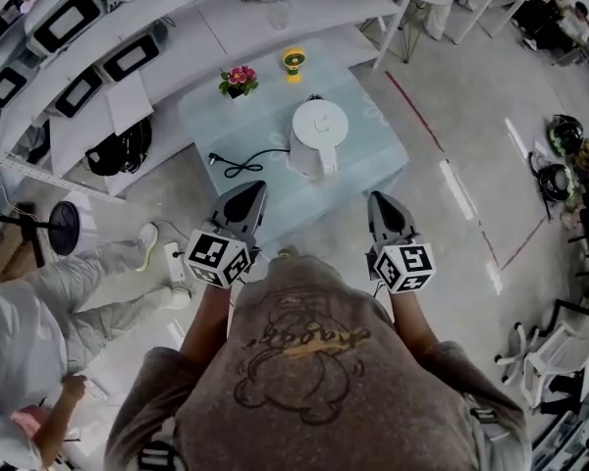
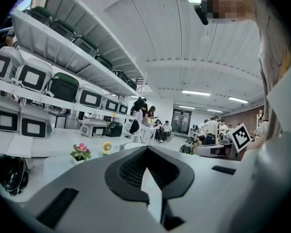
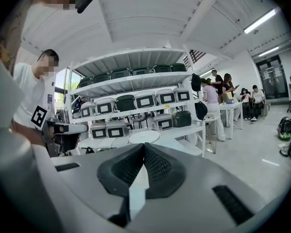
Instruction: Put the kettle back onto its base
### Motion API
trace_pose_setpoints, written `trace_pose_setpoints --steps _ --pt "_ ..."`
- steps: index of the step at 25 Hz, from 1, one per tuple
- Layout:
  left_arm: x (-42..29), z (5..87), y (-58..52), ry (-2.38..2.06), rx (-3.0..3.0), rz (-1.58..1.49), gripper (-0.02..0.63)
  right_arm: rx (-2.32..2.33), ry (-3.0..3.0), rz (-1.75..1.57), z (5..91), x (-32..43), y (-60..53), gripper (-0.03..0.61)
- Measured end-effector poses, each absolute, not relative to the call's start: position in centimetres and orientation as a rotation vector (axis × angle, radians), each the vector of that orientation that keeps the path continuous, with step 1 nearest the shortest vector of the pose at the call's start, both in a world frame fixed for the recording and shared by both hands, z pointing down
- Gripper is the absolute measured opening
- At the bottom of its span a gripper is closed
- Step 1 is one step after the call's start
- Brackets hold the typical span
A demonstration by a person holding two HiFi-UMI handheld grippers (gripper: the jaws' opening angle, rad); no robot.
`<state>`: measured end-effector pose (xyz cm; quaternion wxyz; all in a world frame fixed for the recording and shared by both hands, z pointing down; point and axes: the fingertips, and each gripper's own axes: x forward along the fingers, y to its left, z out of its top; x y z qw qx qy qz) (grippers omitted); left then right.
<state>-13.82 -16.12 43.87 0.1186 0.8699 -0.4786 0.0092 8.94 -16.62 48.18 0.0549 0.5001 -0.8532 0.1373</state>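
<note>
A white kettle (image 1: 317, 135) stands upright in the middle of a small pale table (image 1: 373, 170). A black cord with a plug (image 1: 238, 161) runs up to its foot; the base itself is hidden under it. Short of the table's near edge, my left gripper (image 1: 252, 188) and right gripper (image 1: 377, 199) hover side by side, both shut with nothing in them and apart from the kettle. In the right gripper view the kettle's round lid (image 3: 144, 137) shows just past the shut gripper (image 3: 144, 146). The left gripper (image 2: 145, 149) also shows its jaws meeting at the tip.
A small flower pot (image 1: 239, 80) and a yellow ornament (image 1: 293, 62) sit at the table's far side. Shelves of cases (image 1: 69, 27) line the left. A person in white (image 1: 25, 332) crouches at the lower left beside a stand (image 1: 64, 226). People sit at far tables (image 3: 247, 101).
</note>
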Motion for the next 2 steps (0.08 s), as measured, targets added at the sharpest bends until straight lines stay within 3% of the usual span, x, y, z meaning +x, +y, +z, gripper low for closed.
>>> trace_pose_setpoints --steps 2 --pt "-13.93 43.86 -16.13 -1.403 2.540 0.024 0.021 1.516 -2.592 0.415 48.15 8.89 -16.69 -0.002"
